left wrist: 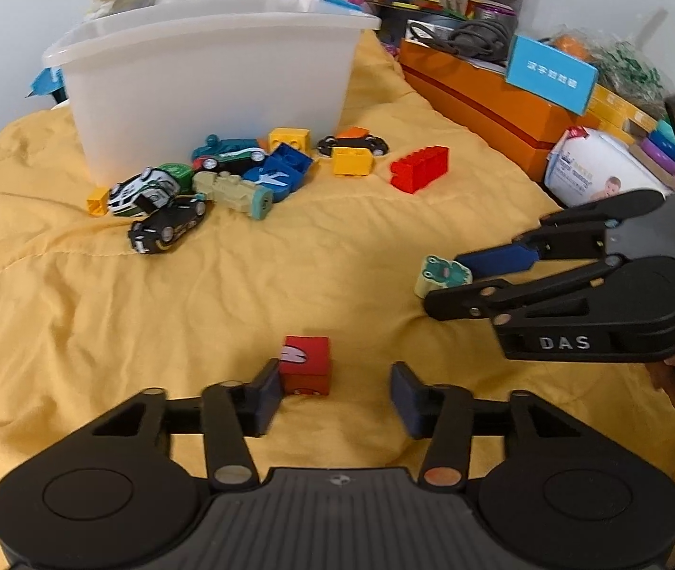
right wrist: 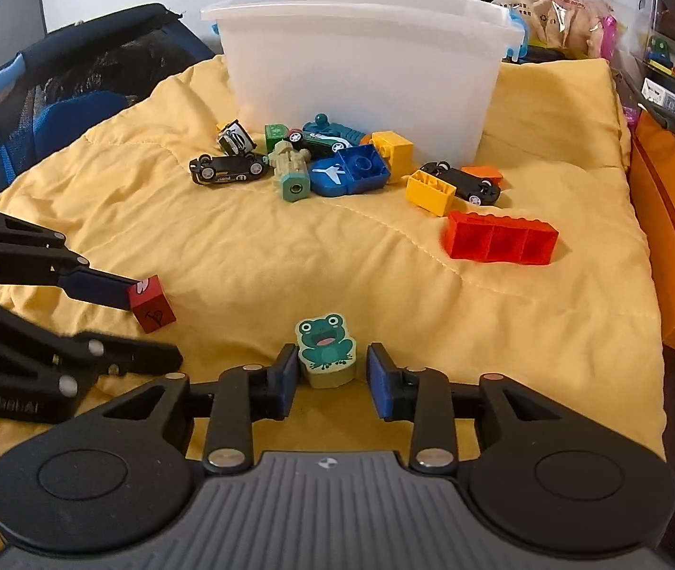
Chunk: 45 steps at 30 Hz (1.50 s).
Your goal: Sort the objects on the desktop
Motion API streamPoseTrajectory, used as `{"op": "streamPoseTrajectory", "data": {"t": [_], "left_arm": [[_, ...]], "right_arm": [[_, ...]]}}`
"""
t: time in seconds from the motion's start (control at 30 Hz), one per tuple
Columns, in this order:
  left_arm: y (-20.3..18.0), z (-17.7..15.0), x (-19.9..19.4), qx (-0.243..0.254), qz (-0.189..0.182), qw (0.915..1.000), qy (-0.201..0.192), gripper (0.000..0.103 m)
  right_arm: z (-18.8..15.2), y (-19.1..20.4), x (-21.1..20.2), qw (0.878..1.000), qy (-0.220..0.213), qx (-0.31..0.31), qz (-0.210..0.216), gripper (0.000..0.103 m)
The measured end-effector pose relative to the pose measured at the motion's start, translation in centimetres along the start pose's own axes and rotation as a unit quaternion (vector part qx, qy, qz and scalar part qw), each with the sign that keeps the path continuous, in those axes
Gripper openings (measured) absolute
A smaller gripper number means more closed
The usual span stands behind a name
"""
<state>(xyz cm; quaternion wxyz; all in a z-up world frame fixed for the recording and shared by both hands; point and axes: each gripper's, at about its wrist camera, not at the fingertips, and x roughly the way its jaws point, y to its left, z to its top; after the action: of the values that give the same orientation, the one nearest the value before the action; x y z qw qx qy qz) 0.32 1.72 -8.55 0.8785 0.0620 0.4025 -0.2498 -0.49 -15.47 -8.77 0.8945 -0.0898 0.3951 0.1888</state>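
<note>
Toys lay scattered on a yellow quilt point(right wrist: 289, 256), with each pair of tongs lined up on one block.

Right tongs point(right wrist: 332, 373) stood open around a frog block point(right wrist: 324, 349), one pad touching its left side and the other just clear, so a squeeze looked ready to follow. Left tongs point(left wrist: 335, 387) were open as well, one pad against a red cube point(left wrist: 306, 365) and the other well apart from it. Farther back, toy cars point(right wrist: 228, 168) and bricks, among them a red brick point(right wrist: 501, 237), were heaped at the foot of a white bin point(right wrist: 361, 66), probably where the sorted pieces were meant to go. "DAS" was readable on the right tool's body in the left wrist view; the lettering on a blue card point(left wrist: 551, 71) was too blurred to read.
</note>
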Motion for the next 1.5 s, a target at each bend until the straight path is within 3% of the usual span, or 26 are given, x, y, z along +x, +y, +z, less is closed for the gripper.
{"op": "streamPoseTrajectory", "data": {"t": [0.03,0.07,0.13,0.23,0.3,0.37,0.43,0.5,0.63,0.83,1.0,1.13,1.33,1.5], "left_arm": [[-0.3,0.0,0.1,0.004,-0.004,1.0,0.003,0.073],[-0.7,0.1,0.2,0.007,-0.003,1.0,0.006,0.075],[-1.3,0.2,0.4,0.018,0.011,0.9997,0.012,0.075],[-1.2,0.4,0.4,0.009,0.009,0.9998,0.018,0.074],[-0.9,0.6,0.2,-0.01,0.007,0.9998,0.017,0.065],[-0.4,0.7,-0.1,-0.025,0.025,0.9993,0.014,0.038],[0.2,0.8,-0.1,-0.04,0.034,0.9984,0.018,0.028],[0.4,0.9,-0.1,-0.044,0.035,0.9982,0.02,0.026],[-0.2,0.9,-0.2,-0.02,0.037,0.999,0.014,0.023],[0.4,1.5,-1.7,-0.034,0.033,0.9989,-0.006,0.022],[1.5,3.8,-3.5,-0.041,0.043,0.9973,-0.043,0.021],[2.7,6.3,-4.6,-0.057,0.033,0.9949,-0.076,0.018],[3.6,11.6,-6.1,-0.054,0.052,0.9867,-0.144,0.018],[5.5,16.1,-6.2,-0.052,0.063,0.9804,-0.179,0.018]], "right_arm": [[0.0,0.1,0.0,1.0,0.0,-0.001,-0.006,0.043],[0.0,0.1,0.1,1.0,0.0,-0.002,-0.012,0.048],[0.0,0.0,0.1,1.0,0.0,-0.001,-0.022,0.055],[0.2,-0.2,0.0,1.0,0.005,-0.005,-0.005,0.052],[0.3,0.0,-0.2,1.0,0.004,-0.012,0.0,0.049],[0.4,0.1,-0.3,1.0,-0.001,-0.013,0.007,0.047],[0.5,0.2,-0.4,1.0,0.001,-0.017,0.016,0.039],[0.5,0.3,-0.2,0.999,0.01,-0.017,0.025,0.029],[0.4,0.4,-0.3,0.999,0.013,-0.02,0.029,0.029],[0.4,0.7,-1.1,0.999,0.004,-0.017,0.039,0.029],[1.1,0.1,-0.8,0.999,0.007,0.004,0.041,0.029],[4.0,-1.2,-2.3,0.999,-0.034,0.017,0.034,0.029],[8.7,-2.9,-4.0,0.995,-0.095,0.01,0.014,0.029],[12.0,-4.6,-3.2,0.993,-0.116,0.031,0.005,0.029]]}}
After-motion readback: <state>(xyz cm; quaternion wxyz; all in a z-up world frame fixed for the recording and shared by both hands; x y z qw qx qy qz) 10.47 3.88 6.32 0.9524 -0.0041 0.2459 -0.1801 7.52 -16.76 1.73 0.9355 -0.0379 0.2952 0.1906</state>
